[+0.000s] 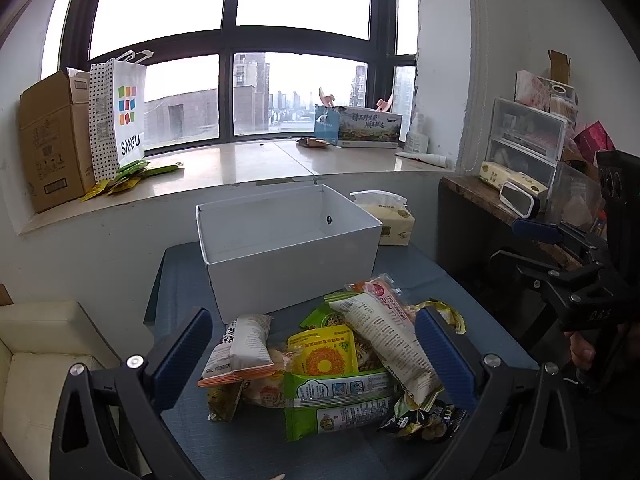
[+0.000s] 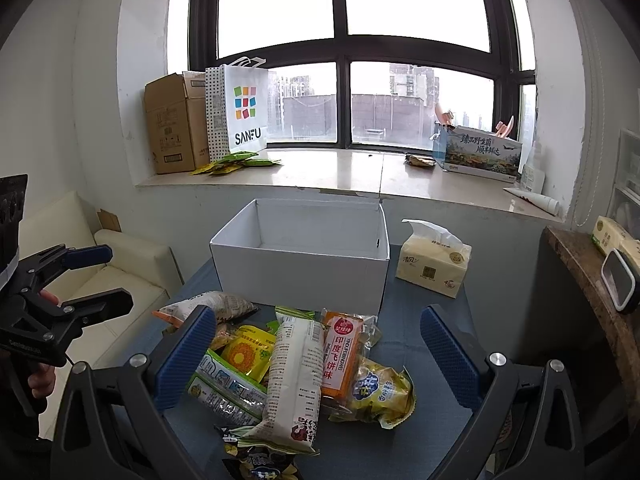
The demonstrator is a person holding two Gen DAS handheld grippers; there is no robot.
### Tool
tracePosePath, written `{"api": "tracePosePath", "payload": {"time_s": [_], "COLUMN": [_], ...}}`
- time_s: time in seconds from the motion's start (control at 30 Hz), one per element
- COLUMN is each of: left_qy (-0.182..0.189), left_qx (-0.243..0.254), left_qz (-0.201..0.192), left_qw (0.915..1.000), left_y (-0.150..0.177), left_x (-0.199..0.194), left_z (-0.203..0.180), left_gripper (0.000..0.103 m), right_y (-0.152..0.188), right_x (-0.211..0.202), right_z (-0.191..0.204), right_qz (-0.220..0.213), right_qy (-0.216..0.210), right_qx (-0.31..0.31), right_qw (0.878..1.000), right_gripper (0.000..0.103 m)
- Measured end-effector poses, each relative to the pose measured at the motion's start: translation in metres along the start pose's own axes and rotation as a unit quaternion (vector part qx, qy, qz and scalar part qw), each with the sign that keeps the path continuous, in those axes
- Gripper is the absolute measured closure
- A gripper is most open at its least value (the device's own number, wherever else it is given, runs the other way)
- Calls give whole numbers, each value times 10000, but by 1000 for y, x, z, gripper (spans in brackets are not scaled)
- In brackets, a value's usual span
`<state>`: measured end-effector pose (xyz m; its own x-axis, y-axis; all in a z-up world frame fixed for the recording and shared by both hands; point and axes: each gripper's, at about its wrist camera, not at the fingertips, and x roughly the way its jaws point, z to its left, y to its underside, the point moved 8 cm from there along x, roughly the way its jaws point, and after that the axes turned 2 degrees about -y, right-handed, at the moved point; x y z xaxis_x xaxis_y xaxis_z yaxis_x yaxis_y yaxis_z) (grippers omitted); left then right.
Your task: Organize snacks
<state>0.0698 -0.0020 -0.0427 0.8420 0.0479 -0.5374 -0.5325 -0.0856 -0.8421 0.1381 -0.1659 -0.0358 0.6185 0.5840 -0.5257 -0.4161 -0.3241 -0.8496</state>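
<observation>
A pile of snack packets lies on the blue-grey table (image 1: 180, 280) in front of an empty white box (image 1: 292, 276) (image 2: 300, 276). In the pile I see a long white packet (image 1: 388, 336) (image 2: 296, 376), a yellow sunflower packet (image 1: 322, 354) (image 2: 244, 352), a green packet (image 1: 340, 400), an orange packet (image 2: 342, 356) and a yellow bag (image 2: 380, 392). My left gripper (image 1: 316, 356) (image 2: 116, 278) hovers open over the pile's left part. My right gripper (image 2: 318, 356) (image 1: 520, 248) hangs open over its right part. Neither holds anything.
A tissue pack (image 1: 394, 220) (image 2: 434, 264) sits right of the box. The windowsill behind holds a cardboard box (image 2: 172, 128), a SANFU bag (image 2: 240, 112) and green packets (image 2: 236, 162). A cream sofa (image 2: 120, 264) stands left, a cluttered side table (image 1: 500, 200) right.
</observation>
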Motion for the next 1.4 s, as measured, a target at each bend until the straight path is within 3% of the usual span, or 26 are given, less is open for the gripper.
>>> {"api": "tracePosePath", "payload": {"time_s": [1.4], "left_qy": [-7], "left_qx": [80], "left_qz": [-29], "left_qw": [10000], "left_y": [-1], "left_x": [-3], "left_z": [-2], "left_gripper": [0], "right_y": [0], "right_x": [-1], "right_z": [1], "right_qz": [-26], "right_qy": [-81], "right_qx": [38], "right_qw": [10000], "right_gripper": [0]}}
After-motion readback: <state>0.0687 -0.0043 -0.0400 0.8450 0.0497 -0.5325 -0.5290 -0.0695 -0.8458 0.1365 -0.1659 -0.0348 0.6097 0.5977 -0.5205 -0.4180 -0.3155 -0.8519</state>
